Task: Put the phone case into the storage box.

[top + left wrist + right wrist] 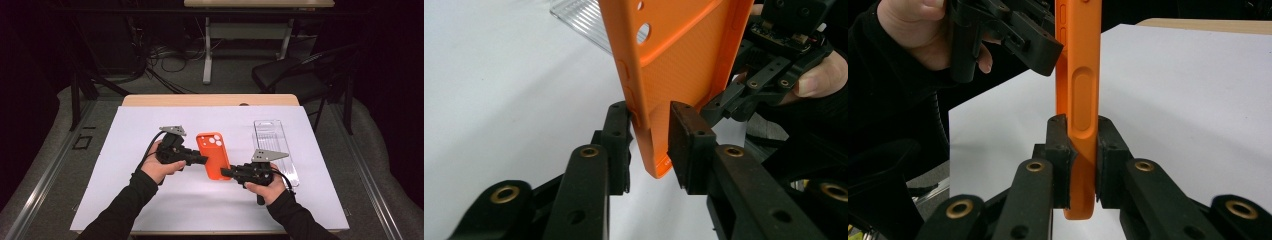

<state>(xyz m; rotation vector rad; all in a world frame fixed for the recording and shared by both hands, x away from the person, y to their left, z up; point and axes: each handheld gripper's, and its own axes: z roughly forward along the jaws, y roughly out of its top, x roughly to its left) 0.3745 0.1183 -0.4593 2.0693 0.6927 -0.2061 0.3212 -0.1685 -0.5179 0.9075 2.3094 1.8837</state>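
Left claw was clamped on the left long edge of the orange phone case; in the left gripper view both black jaws pinched the case's side wall, one pad on the outer face, the other on the inside. Right claw was shut on the case's lower right edge; in the right gripper view its pads pressed both faces of the rim, straddling a long oval button recess.

Case: matte, soft-looking orange shell, rounded corners, fine dotted texture inside, round camera cut-outs at its far end. It was held between the two claws above the middle of the desk; whether any part touched the surface could not be told.

Claws: black linkage arms with brass-coloured pivot pins, flat rectangular pads, a grey three-cornered plate on top of each. Both hands wore dark sleeves.

Just right of the case lay a clear plastic tray, long and rectangular, ribbed, glossy, flat on the desk. Desk top was covered in a smooth white sheet, with a pale wood edge at the far side. Beyond it, a dark chair and grey floor with loose cables.
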